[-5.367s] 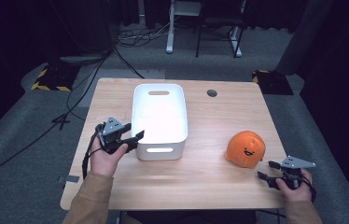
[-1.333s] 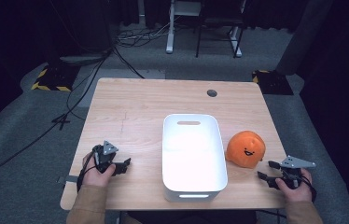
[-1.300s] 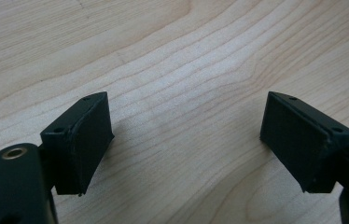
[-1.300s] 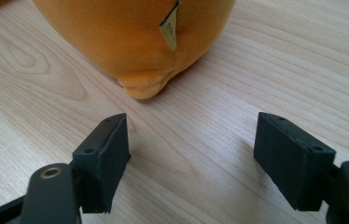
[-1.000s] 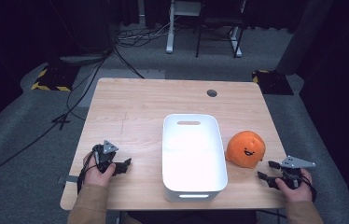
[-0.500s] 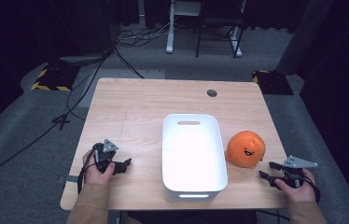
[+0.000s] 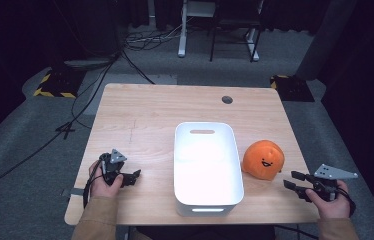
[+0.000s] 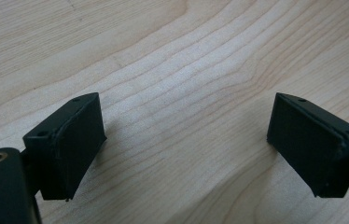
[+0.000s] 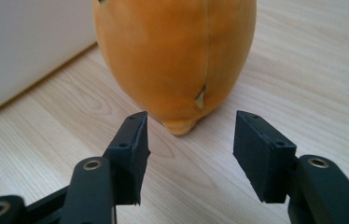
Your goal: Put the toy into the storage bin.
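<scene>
High view – tabletop: light wood, with a small dark round hole near its far edge.
High view – bin: white, rectangular, open at the top, long side running away from the person, its near end close to the near edge of the tabletop.
High view – plush toy: orange and rounded with a small dark face, just beside the bin's right wall.
High view – left gripper: held low over the near left part of the tabletop, pointing toward the bin and well apart from it.
High view – right gripper: near the front right corner, pointing at the plush toy and close to it, not touching.
Left gripper view – left gripper: jaws spread wide, bare wood grain between them (nothing held).
Right gripper view – right gripper: jaws parted, empty, aimed at the base of the plush toy, which sits just beyond the tips.
Right gripper view – bin: its white wall stands at the left, beside the toy.
</scene>
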Tool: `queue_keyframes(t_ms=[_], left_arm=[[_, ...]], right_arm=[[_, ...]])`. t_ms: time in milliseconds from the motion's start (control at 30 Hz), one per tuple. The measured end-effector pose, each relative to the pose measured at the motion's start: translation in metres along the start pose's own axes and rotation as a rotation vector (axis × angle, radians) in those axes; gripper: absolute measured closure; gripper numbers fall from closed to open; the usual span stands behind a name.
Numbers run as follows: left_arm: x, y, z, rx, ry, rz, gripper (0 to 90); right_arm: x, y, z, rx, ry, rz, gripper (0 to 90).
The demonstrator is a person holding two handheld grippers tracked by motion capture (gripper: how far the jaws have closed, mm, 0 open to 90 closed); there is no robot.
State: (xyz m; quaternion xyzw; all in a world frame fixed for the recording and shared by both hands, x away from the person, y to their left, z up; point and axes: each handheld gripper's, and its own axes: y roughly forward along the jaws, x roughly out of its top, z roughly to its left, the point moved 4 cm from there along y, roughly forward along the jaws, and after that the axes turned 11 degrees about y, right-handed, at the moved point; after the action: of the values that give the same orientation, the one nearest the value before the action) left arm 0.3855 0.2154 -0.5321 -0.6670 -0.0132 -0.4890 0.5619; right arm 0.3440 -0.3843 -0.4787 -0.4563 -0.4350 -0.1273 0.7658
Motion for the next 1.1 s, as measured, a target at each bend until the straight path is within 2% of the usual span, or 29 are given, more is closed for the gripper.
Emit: queue_keyframes(t_ms=[367, 533, 567, 867, 1100], left_arm=[[0.000, 0.000, 0.000, -0.001, -0.001, 0.002, 11.5], [0.000, 0.000, 0.000, -0.001, -0.004, 0.000, 11.4], [0.000, 0.000, 0.000, -0.003, -0.004, 0.000, 11.3], [0.000, 0.000, 0.000, -0.006, -0.001, 0.004, 10.8], [0.000, 0.000, 0.000, -0.006, -0.002, 0.004, 10.8]], right_arm=[[0.021, -0.014, 0.008, 0.027, -0.008, -0.046, 47.0], [0.035, -0.016, 0.010, 0.054, -0.015, -0.071, 47.0], [0.039, -0.016, 0.011, 0.062, -0.005, -0.082, 47.3], [0.063, -0.013, 0.016, 0.100, -0.031, -0.123, 48.6], [0.079, -0.001, 0.016, 0.130, -0.029, -0.159, 50.6]])
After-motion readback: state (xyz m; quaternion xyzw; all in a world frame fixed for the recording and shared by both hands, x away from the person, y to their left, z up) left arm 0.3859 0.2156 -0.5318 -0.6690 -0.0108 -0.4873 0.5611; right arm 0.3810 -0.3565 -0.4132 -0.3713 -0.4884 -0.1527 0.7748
